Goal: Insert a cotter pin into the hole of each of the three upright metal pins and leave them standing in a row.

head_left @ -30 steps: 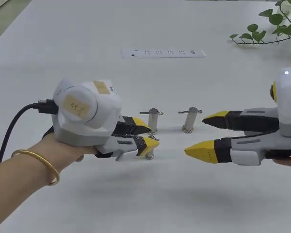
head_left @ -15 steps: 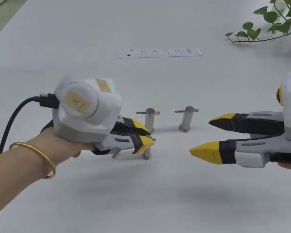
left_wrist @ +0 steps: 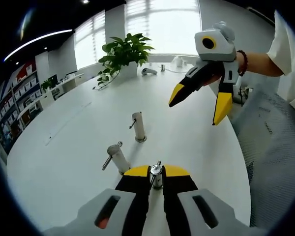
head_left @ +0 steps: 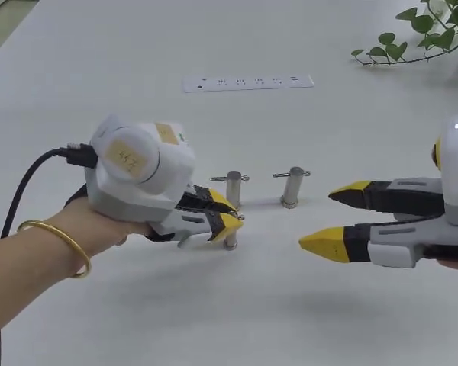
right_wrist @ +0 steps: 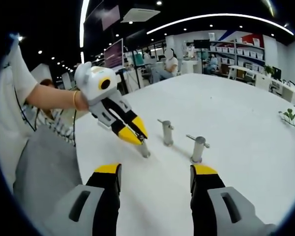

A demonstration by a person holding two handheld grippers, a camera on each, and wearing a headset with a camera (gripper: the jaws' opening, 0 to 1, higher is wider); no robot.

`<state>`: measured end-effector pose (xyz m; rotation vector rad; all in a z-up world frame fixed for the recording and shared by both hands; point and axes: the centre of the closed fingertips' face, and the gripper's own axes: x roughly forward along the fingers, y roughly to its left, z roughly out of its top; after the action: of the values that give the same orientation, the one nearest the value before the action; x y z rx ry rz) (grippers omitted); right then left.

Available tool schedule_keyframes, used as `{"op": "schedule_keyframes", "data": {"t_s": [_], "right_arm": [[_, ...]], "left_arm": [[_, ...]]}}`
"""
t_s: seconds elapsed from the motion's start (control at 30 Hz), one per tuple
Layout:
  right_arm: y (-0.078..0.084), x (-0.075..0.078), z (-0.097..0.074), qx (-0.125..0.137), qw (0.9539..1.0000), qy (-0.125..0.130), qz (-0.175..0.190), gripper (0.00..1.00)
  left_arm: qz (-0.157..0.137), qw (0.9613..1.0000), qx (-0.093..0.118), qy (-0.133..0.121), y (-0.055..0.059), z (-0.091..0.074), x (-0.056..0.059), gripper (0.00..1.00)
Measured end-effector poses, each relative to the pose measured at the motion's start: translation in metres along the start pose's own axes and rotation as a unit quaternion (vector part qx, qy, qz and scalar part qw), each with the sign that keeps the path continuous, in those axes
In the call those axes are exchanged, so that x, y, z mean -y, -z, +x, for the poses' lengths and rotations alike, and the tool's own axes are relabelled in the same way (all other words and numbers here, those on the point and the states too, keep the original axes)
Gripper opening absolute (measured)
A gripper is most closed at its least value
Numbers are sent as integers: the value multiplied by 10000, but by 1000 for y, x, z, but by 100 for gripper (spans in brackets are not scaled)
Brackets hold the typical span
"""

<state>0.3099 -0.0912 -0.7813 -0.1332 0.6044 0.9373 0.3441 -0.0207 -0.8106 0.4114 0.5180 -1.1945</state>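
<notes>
At seven o'clock from the middle pin (head_left: 233, 188), the left gripper (head_left: 230, 216) clamps a seemingly light, rigid, slick metal pin (head_left: 230, 242) near its head, while the right gripper (head_left: 318, 219) gapes empty.

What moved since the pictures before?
Hardly anything. The right gripper drew back a little from the pins, to the right, its jaws open. The left gripper stayed shut on the near pin. The middle pin and end pin stayed standing where they were.
</notes>
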Motion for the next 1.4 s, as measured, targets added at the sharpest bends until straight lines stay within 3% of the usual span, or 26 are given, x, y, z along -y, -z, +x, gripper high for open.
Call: {"op": "schedule_keyframes", "data": {"t_s": [0.2, 0.7, 1.03, 1.2, 1.4], "right_arm": [[3, -1, 1, -46, 10000, 3, -16, 58], [6, -1, 2, -98, 9999, 60, 9, 59], [6, 1, 3, -61, 10000, 69, -28, 61], [6, 3, 3, 0, 9999, 121, -33, 67], [9, 4, 3, -14, 9999, 140, 38, 68]], "left_arm": [[192, 9998, -55, 5, 1, -2, 1, 7], [201, 9998, -73, -64, 7, -16, -7, 6], [189, 9994, -133, -271, 14, -32, -25, 6], [166, 9991, -177, -347, 17, -34, -36, 7], [195, 9986, -190, -444, 18, -37, -49, 7]]}}
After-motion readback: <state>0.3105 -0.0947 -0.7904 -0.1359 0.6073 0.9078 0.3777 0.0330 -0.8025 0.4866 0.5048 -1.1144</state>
